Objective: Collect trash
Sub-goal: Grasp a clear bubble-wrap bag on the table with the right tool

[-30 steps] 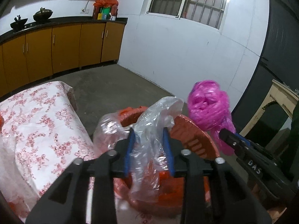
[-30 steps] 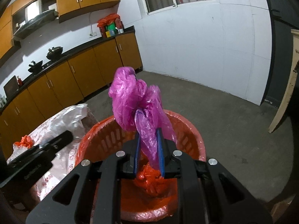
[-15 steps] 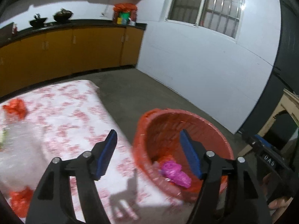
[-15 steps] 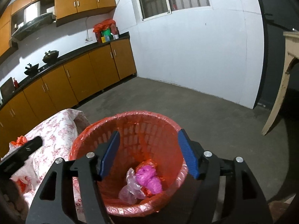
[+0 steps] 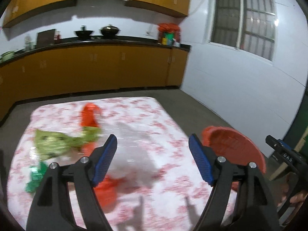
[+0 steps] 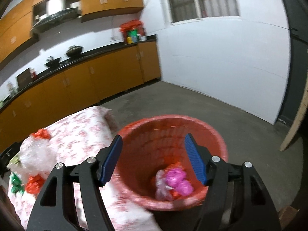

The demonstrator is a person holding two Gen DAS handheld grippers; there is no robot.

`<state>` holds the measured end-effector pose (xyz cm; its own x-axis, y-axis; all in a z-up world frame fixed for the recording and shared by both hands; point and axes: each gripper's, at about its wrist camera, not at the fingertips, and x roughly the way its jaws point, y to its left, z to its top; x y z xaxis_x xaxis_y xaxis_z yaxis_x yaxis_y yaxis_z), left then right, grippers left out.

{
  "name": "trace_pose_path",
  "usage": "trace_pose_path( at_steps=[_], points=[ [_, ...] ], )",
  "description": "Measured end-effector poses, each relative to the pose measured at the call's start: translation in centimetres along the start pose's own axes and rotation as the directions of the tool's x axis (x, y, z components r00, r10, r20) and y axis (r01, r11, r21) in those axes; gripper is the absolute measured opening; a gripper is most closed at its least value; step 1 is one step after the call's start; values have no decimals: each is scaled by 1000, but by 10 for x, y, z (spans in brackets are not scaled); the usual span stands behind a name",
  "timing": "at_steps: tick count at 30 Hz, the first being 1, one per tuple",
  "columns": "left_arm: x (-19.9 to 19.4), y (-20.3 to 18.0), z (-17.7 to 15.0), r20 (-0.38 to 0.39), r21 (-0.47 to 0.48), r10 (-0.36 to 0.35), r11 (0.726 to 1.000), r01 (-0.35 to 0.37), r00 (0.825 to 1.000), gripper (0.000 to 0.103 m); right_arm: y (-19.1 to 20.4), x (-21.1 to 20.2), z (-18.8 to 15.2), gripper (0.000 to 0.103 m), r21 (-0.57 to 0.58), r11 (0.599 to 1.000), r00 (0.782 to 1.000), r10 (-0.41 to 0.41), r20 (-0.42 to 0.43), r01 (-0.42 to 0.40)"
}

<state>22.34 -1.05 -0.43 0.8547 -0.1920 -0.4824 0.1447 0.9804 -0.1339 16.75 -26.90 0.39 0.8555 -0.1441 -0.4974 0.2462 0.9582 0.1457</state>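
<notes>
Red plastic basket [image 6: 213, 136] sits on the floor, touching the edge of the cloth-covered surface [image 6: 77, 134]; it's the landmark here. Inside it at the bottom: a pink bag [image 6: 180, 181], a clear bag [image 6: 161, 184] just beside it and some red scraps under them. Right tool [image 6: 154, 161] hangs above the basket's near rim, jaws spread wide with nothing between them, blue pads clear. Left tool [image 5: 153, 159] is off to the side of the basket, over the surface; its jaws are opening, nothing held between them. Trash on the surface, all well away from the basket: red bag [image 5: 89, 115] at the far side, green wrapper [image 5: 52, 144] near it, a crumpled clear bag [image 5: 132, 154] in the middle, another red bag [image 5: 107, 190] beneath the left tool, small shiny green wrapper [image 5: 35, 177] at the edge farthest from the basket. Picture is motion-blurred, so finer detail on the trash can't be told. Part of the right tool [image 5: 283, 154] shows beyond the basket in the left view.
</notes>
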Motion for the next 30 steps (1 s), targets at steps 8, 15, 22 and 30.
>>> trace_pose_path(
  at_steps=[8, 15, 22, 30],
  points=[
    [-43, 78, -9, 56, -54, 222, 974, -219, 974, 77, 95, 10, -4, 64, -150, 965, 976, 209, -63, -217],
    [-64, 133, -20, 32, -139, 332, 935, -325, 943, 77, 168, 24, -11, 61, -208, 909, 932, 339, -132, -360],
    [-77, 153, -27, 17, -181, 360, 919, -351, 933, 77, 214, 43, -11, 61, -230, 879, 905, 381, -188, -418],
    [-81, 159, -28, 11, -199, 353, 918, -344, 936, 77, 221, 82, -33, 22, -222, 880, 881, 338, -330, -420]
  ],
)
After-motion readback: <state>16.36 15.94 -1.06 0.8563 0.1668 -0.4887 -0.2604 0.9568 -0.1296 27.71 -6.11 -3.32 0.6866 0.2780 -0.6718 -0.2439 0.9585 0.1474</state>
